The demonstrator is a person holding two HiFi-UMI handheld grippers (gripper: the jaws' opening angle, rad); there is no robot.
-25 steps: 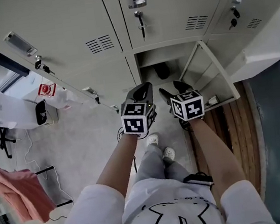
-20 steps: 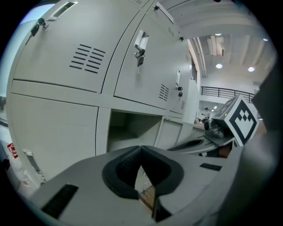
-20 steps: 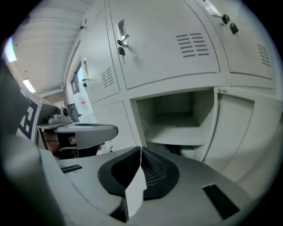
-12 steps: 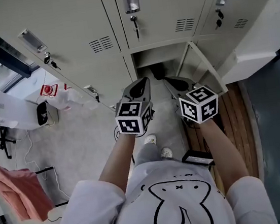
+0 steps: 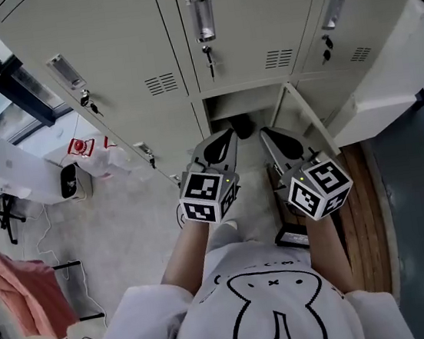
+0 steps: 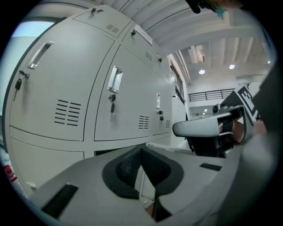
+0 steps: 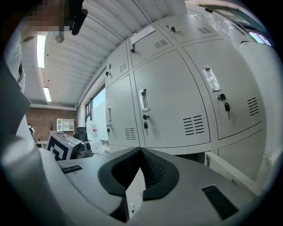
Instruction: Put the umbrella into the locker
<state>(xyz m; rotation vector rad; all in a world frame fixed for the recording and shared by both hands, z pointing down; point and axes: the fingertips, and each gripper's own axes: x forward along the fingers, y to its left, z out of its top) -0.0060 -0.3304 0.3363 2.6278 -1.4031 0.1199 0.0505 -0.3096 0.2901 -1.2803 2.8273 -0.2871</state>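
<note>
Umbrella (image 5: 243,127) is, as far as I can make out, the small dark lump inside the open locker (image 5: 219,106), low in its mouth. Only its top shows, too dim to read its shape, and the tips of both grippers cover the rest; neither gripper view shows it. My left gripper (image 5: 228,135) has its jaws together on nothing, and my right gripper (image 5: 264,132) is likewise closed and empty. Both hang just in front of the locker's mouth, side by side and not touching. The locker's door (image 5: 308,123) stands swung out to the right of the mouth, beside the right gripper. Above the locker are closed doors with keys (image 5: 208,58) hanging in their locks. Left of it on the floor sits a white bag (image 5: 102,157) with a red label and, farther off, a pink cloth (image 5: 23,294). Right of it runs a strip of wood flooring (image 5: 360,207). My arms and shirt hide the floor just below the locker.
</note>
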